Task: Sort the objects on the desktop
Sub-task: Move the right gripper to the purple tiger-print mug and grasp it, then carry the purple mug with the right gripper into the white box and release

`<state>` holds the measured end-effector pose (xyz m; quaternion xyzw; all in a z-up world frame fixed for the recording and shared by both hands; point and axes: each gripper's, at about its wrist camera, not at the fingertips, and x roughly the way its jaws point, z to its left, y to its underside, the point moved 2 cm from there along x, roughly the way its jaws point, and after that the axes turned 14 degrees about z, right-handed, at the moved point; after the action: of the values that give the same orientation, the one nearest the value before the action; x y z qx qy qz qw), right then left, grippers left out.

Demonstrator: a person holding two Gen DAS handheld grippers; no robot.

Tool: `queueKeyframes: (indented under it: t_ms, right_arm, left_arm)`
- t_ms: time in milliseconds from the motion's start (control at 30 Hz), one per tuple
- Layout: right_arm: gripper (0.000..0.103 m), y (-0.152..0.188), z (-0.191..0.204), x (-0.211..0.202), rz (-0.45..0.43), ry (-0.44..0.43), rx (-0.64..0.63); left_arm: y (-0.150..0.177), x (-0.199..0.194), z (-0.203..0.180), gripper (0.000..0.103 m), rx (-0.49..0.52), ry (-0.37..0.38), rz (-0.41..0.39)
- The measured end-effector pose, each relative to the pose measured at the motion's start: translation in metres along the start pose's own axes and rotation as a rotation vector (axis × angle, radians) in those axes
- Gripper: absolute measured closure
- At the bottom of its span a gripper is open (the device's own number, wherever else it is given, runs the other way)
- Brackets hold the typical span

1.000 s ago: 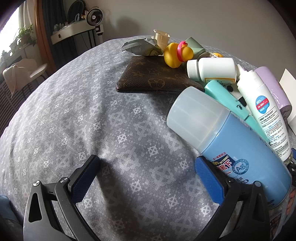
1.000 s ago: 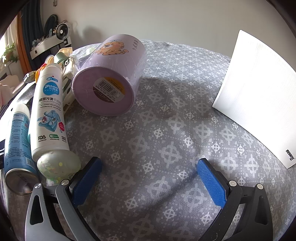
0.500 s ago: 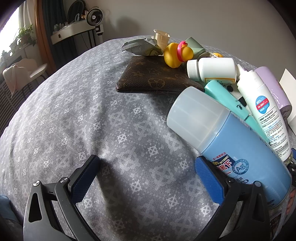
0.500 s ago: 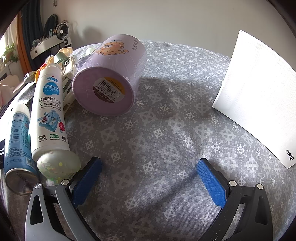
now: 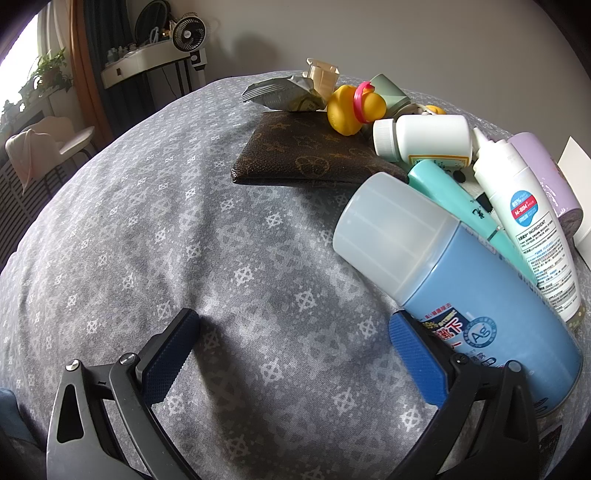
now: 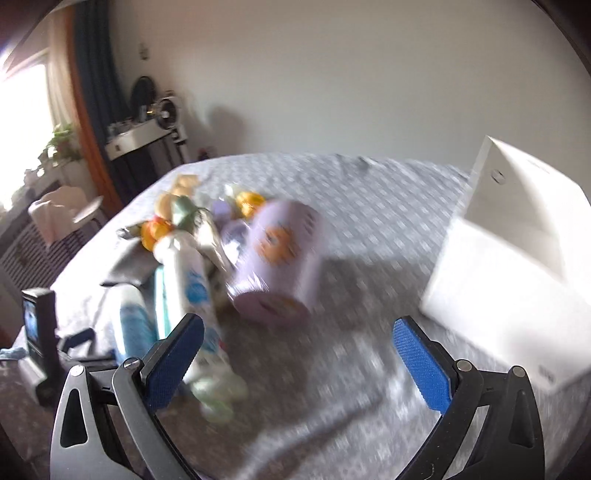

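A heap of objects lies on the grey patterned cloth [image 5: 184, 236]: a blue spray can [image 5: 461, 295] with a clear cap, a white bottle [image 5: 528, 229], a teal tube [image 5: 454, 199], a white pill jar [image 5: 424, 138], a yellow duck [image 5: 351, 109] on a brown wallet [image 5: 306, 158], and a lilac canister [image 6: 280, 266]. My left gripper [image 5: 291, 343] is open and empty, its right finger beside the spray can. My right gripper [image 6: 299, 350] is open and empty, raised above the cloth; its view is blurred.
A white box [image 6: 517, 258] stands at the right of the cloth. A foil packet [image 5: 284, 92] and a green cup [image 5: 388, 92] lie behind the duck. A shelf with a fan [image 5: 184, 33] stands beyond the far left edge.
My right gripper has lifted and pulled back fast, so its view now takes in the whole heap and the white box. My left gripper has not moved.
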<state>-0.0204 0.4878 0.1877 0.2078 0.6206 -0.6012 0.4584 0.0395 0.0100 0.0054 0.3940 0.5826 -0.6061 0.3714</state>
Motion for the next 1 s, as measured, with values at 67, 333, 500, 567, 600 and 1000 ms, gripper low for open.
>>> queueKeyframes:
  t_ms: [67, 333, 500, 567, 600, 1000]
  right_arm:
    - [0.000, -0.023, 0.002, 0.014, 0.048, -0.045, -0.002]
    - [0.000, -0.067, -0.006, 0.108, 0.274, -0.086, 0.089]
    - [0.000, -0.070, -0.010, 0.147, 0.339, -0.225, 0.193]
    - [0.003, -0.072, -0.005, 0.154, 0.336, -0.225, 0.159]
    - [0.006, -0.074, -0.002, 0.153, 0.328, -0.226, 0.138]
    - [0.019, -0.066, -0.004, 0.072, 0.154, -0.287, 0.082]
  left_arm:
    - [0.000, 0.000, 0.000, 0.000, 0.000, 0.000, 0.000]
    - [-0.001, 0.000, 0.000, 0.000, 0.000, 0.000, 0.000]
    - [-0.001, 0.001, 0.000, 0.000, -0.001, 0.000, 0.000]
    - [-0.001, 0.001, 0.000, 0.000, -0.001, -0.001, 0.000]
    - [-0.001, 0.001, -0.001, 0.000, -0.001, -0.001, 0.000]
    - [-0.002, 0.002, 0.000, 0.000, -0.001, -0.001, 0.001]
